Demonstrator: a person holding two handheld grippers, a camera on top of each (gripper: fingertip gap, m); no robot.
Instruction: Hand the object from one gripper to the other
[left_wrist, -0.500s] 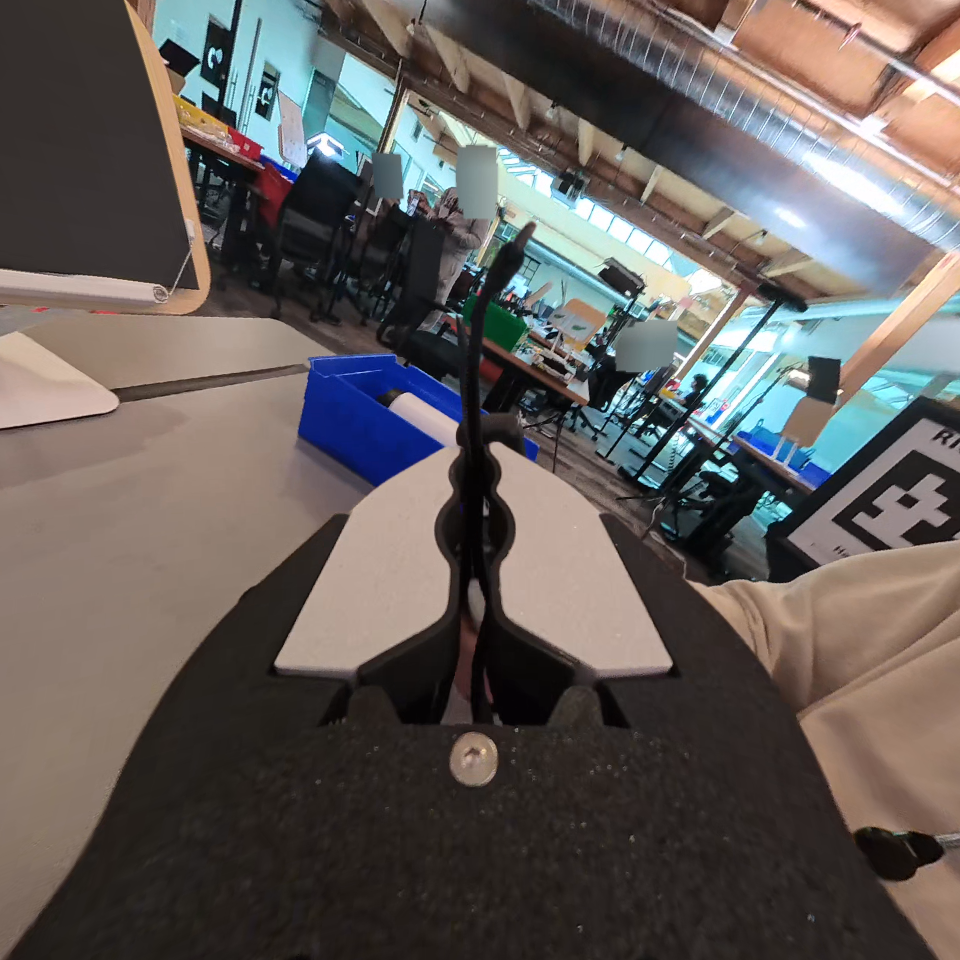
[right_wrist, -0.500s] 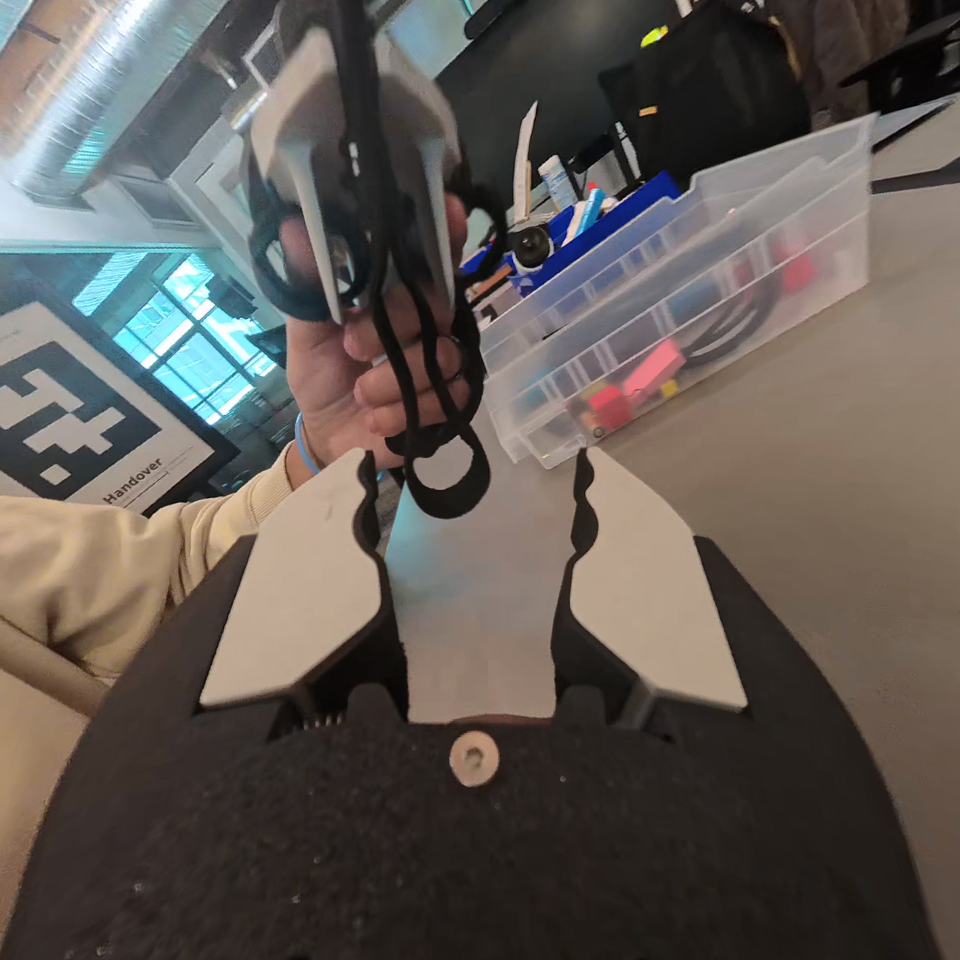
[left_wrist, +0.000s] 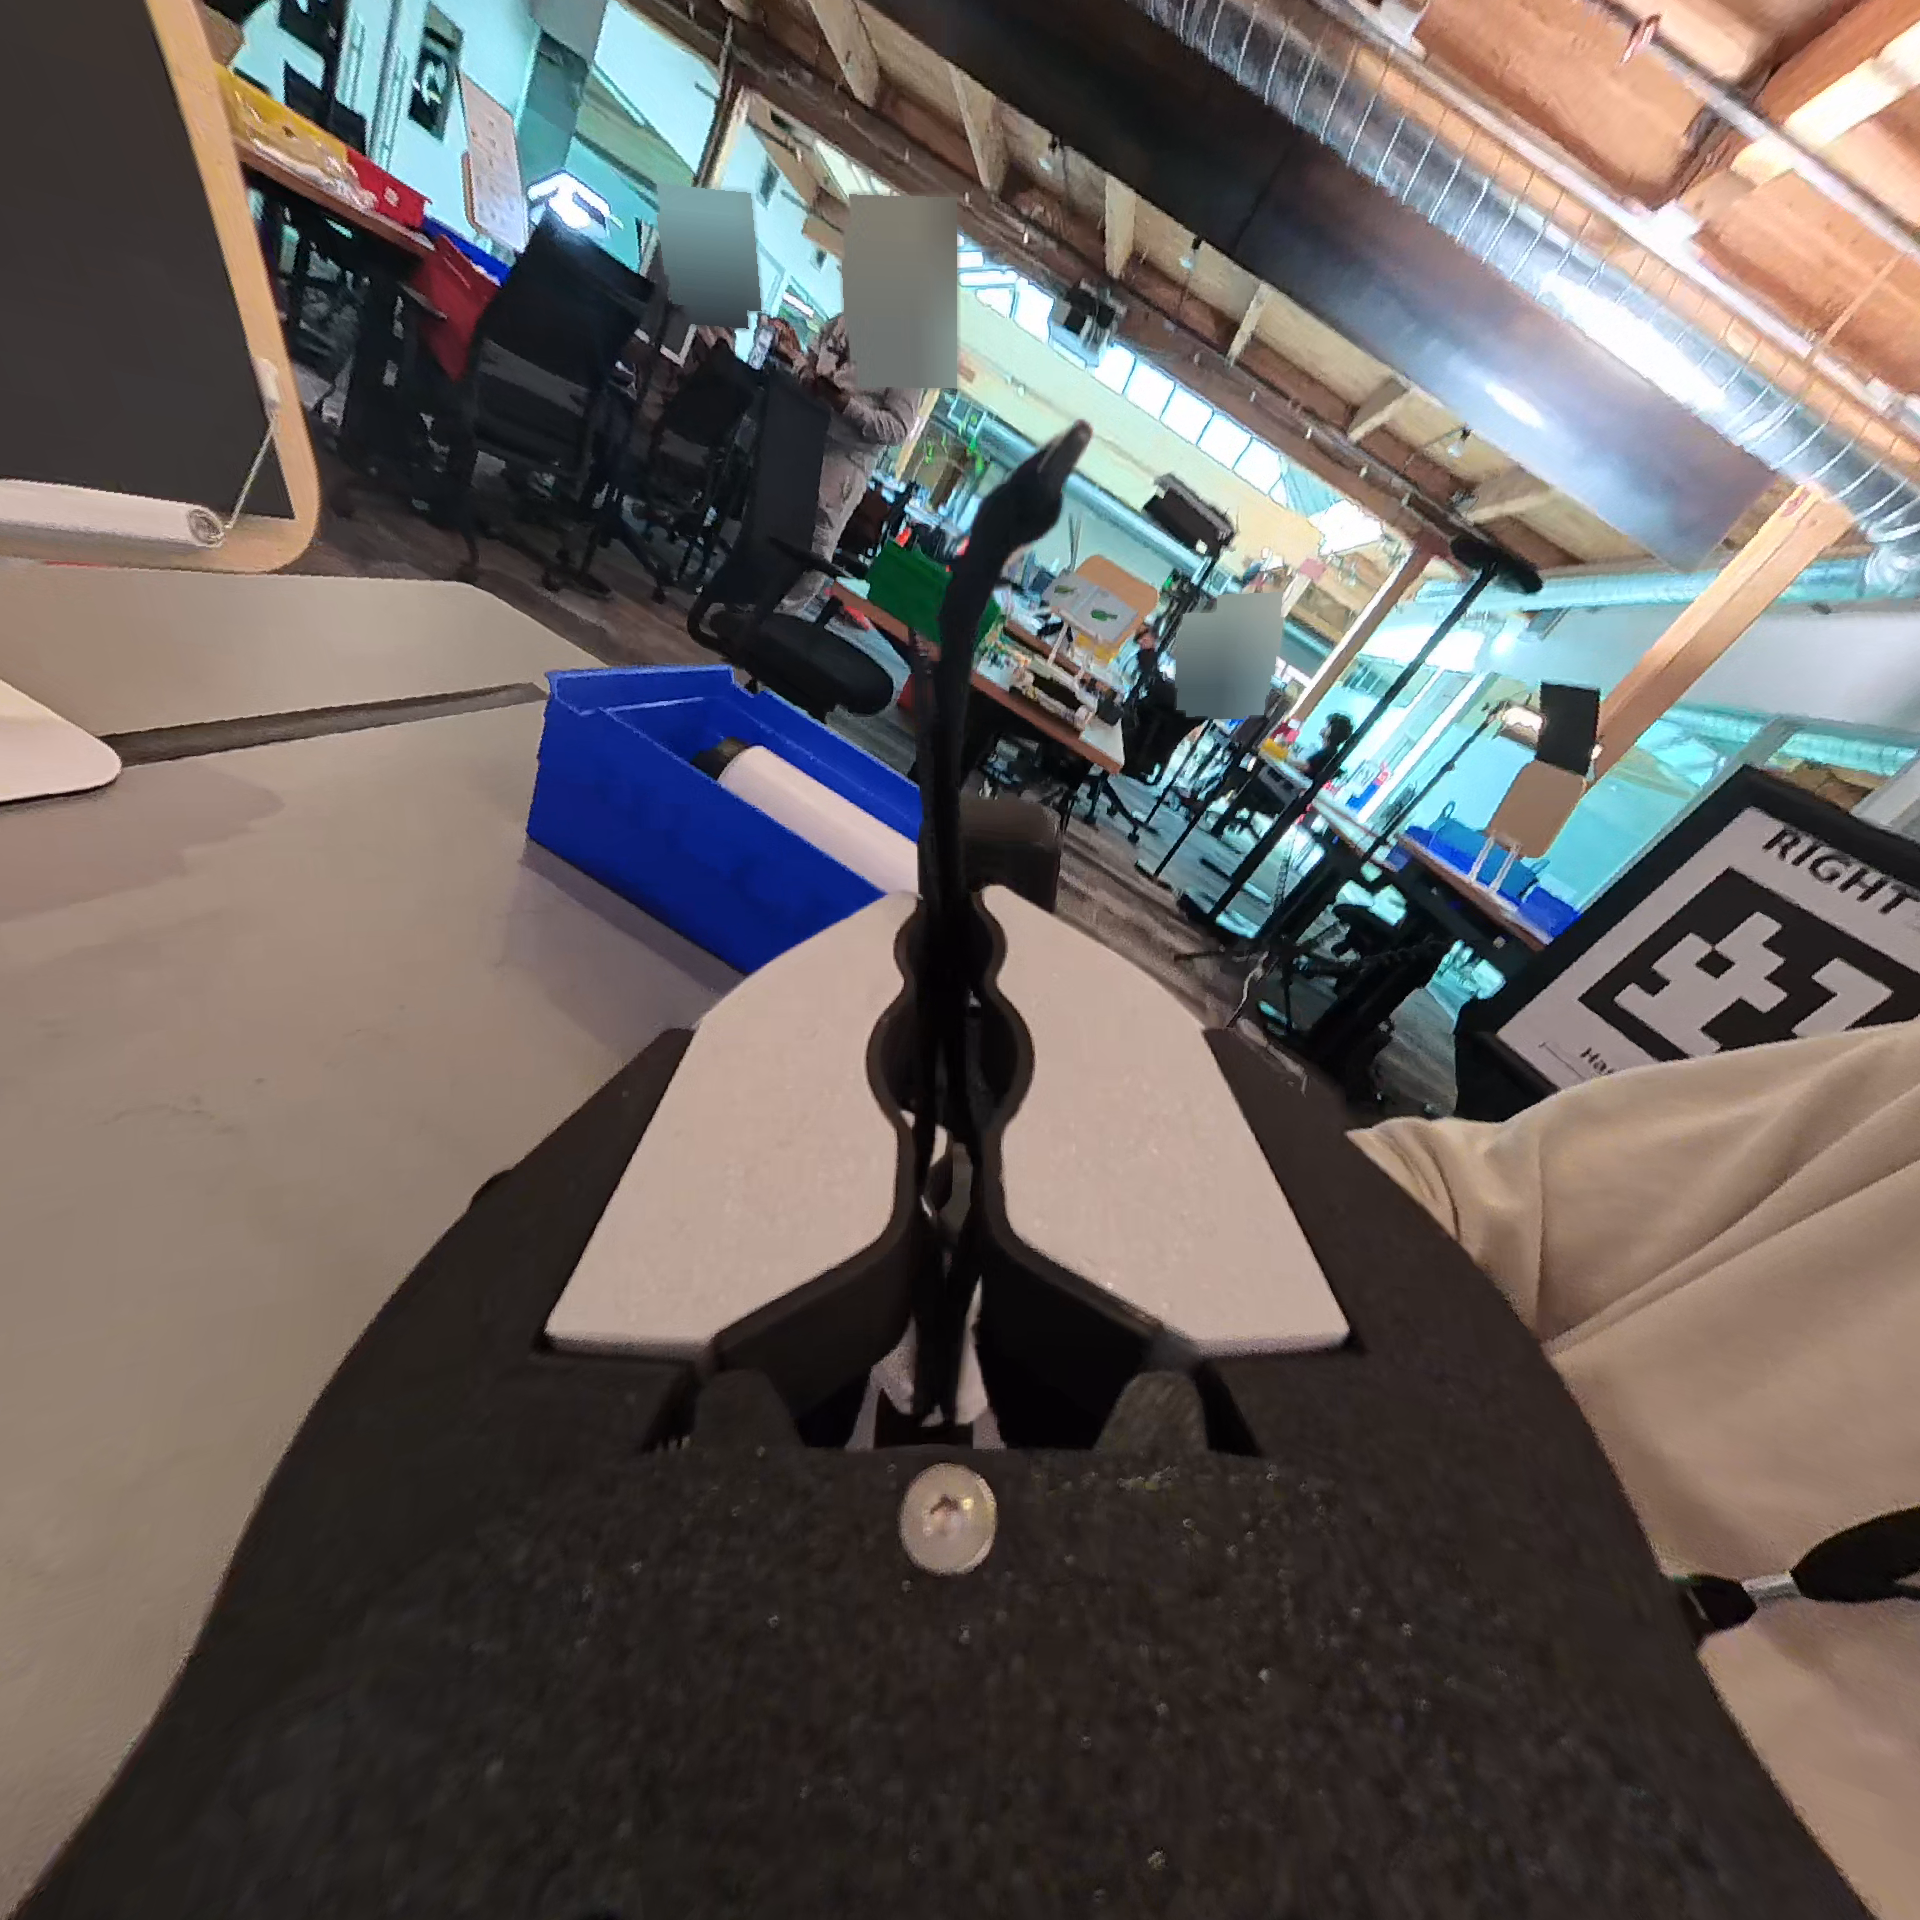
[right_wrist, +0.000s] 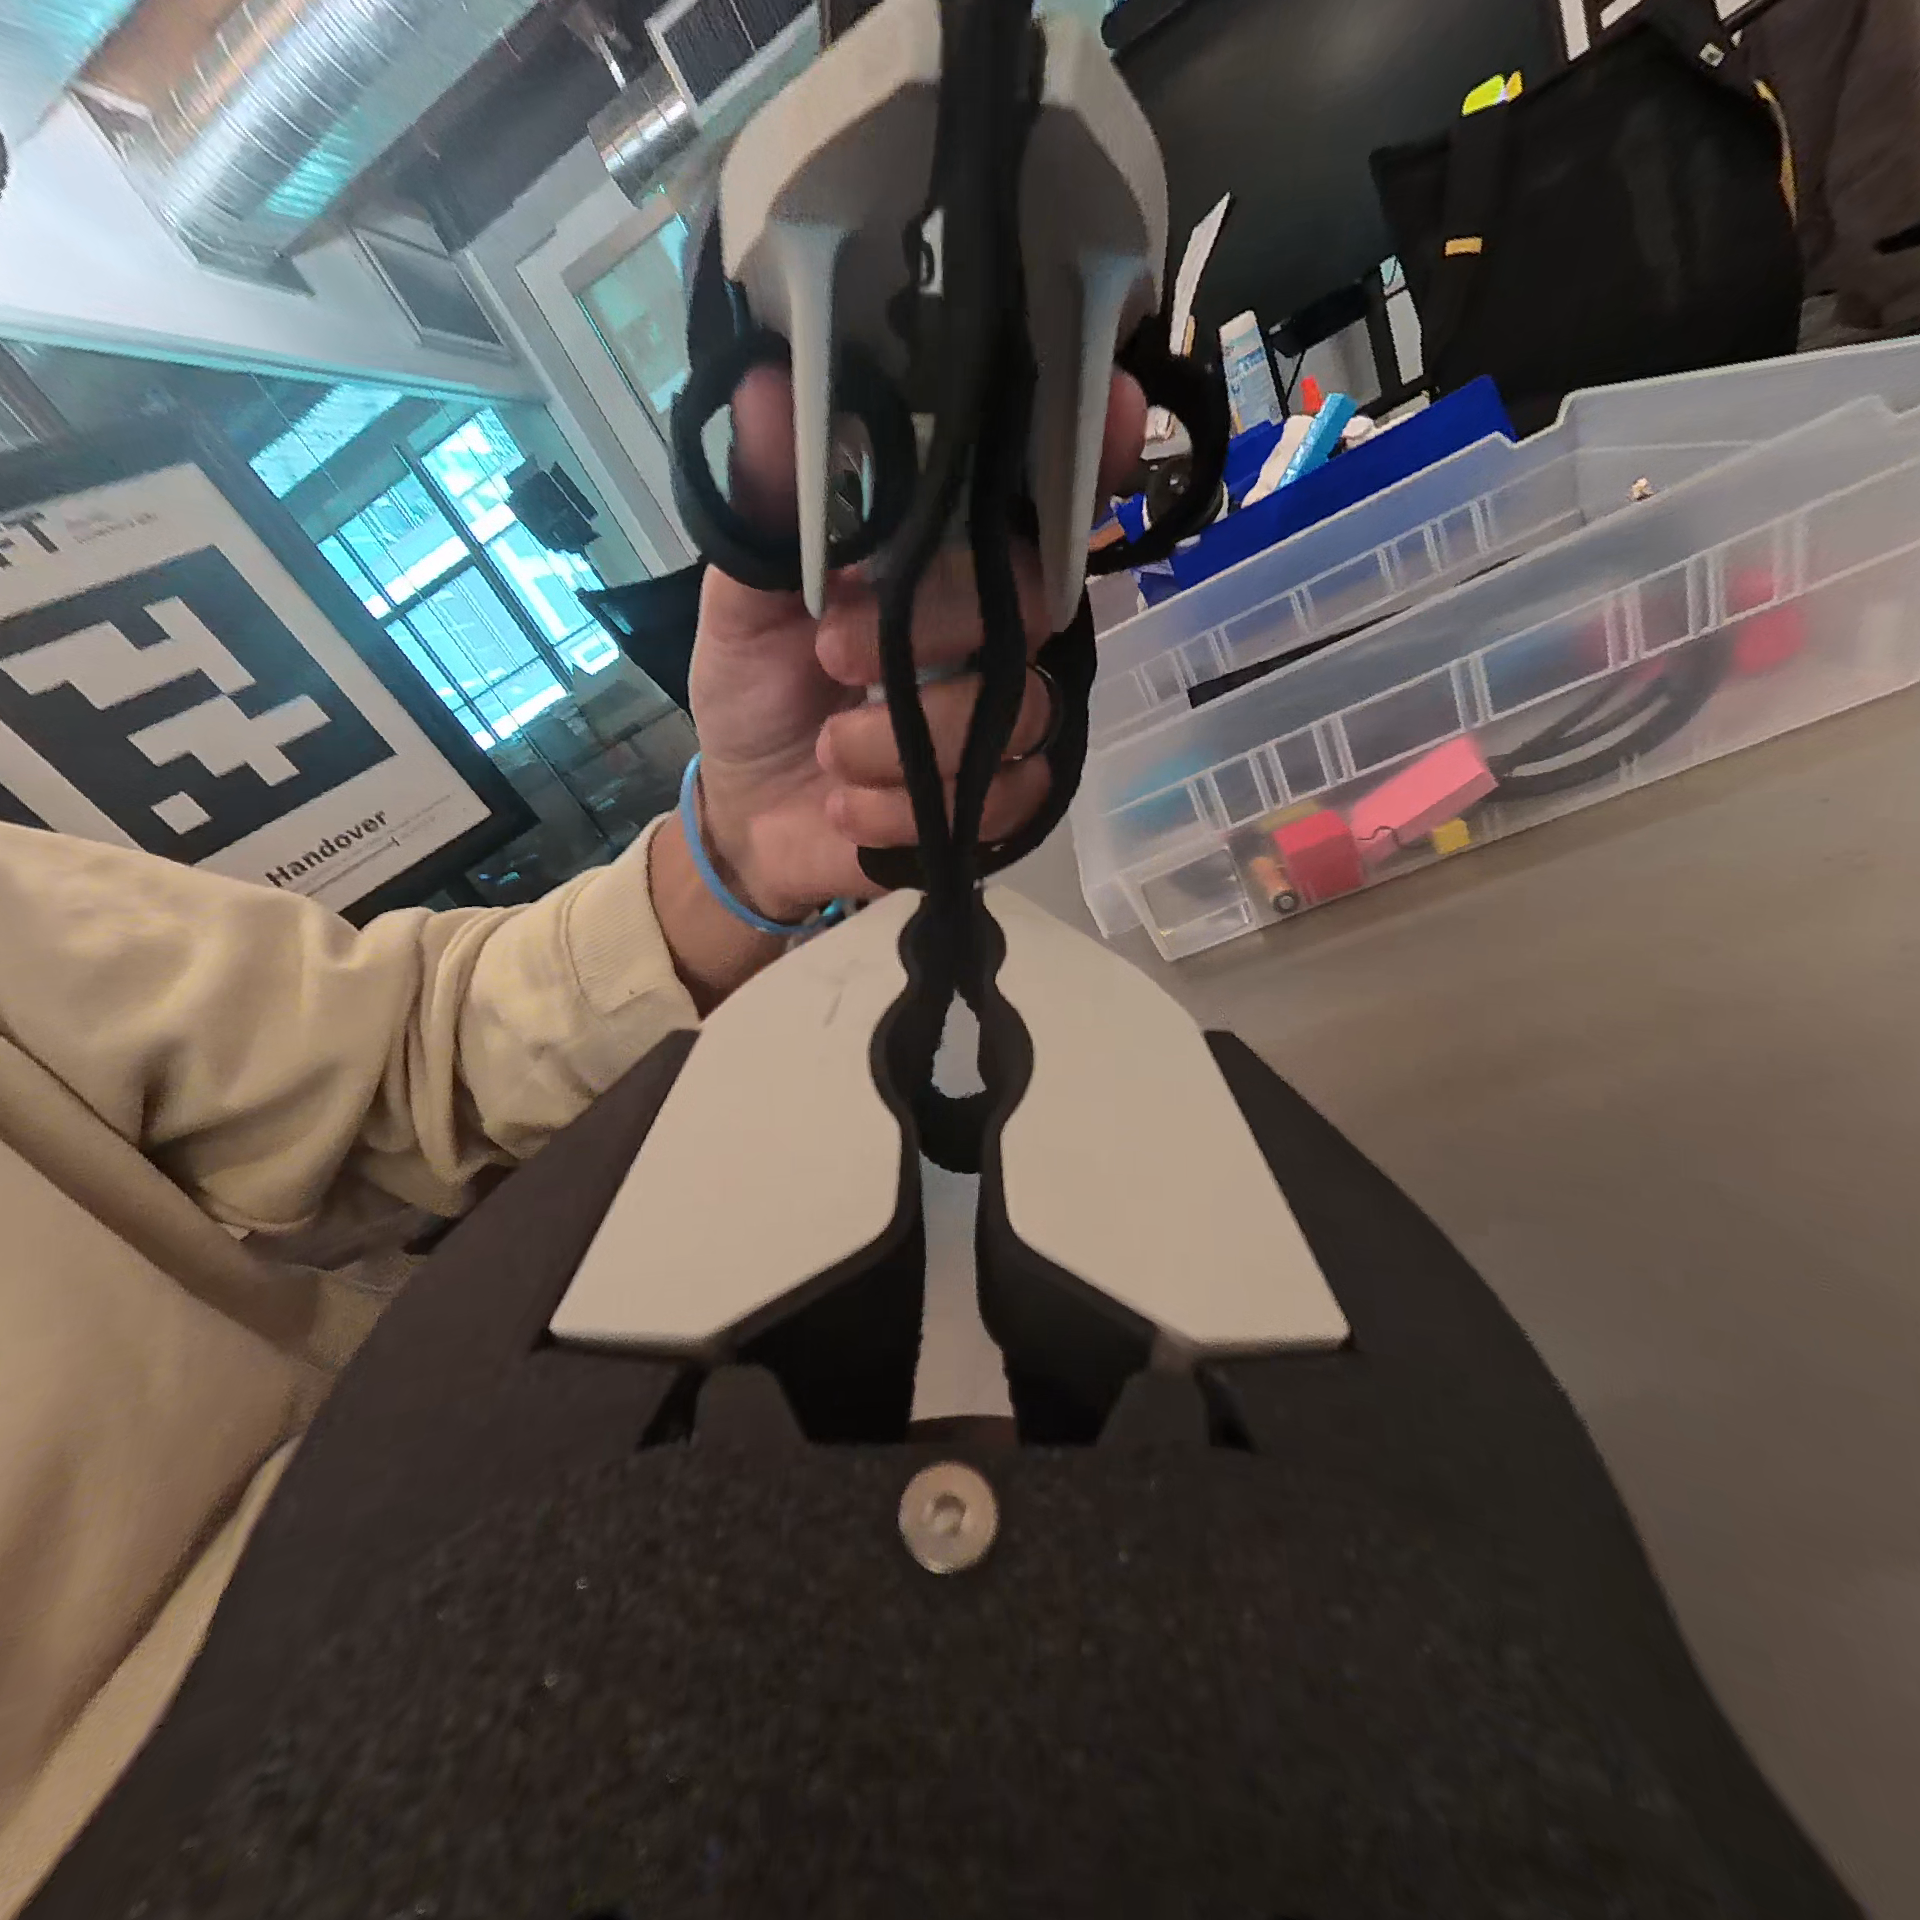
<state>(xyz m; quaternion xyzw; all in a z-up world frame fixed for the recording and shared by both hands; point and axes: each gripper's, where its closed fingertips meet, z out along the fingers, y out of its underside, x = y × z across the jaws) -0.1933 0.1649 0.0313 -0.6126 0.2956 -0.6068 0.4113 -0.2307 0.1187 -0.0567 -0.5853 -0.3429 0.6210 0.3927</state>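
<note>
A black cord (right_wrist: 940, 727) was clamped by both the left gripper (left_wrist: 948, 914) and right gripper (right_wrist: 951, 925); the left should be loosened only once the right's grip was judged firm.

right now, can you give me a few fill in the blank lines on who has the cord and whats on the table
1. The left hand-held gripper is shut on the black ____.
2. The right hand-held gripper grips the cord's hanging ____.
3. The white roll lies in a ____ bin.
4. The clear organizer stands on the ____.

Missing words: cord; loop; blue; table
</note>
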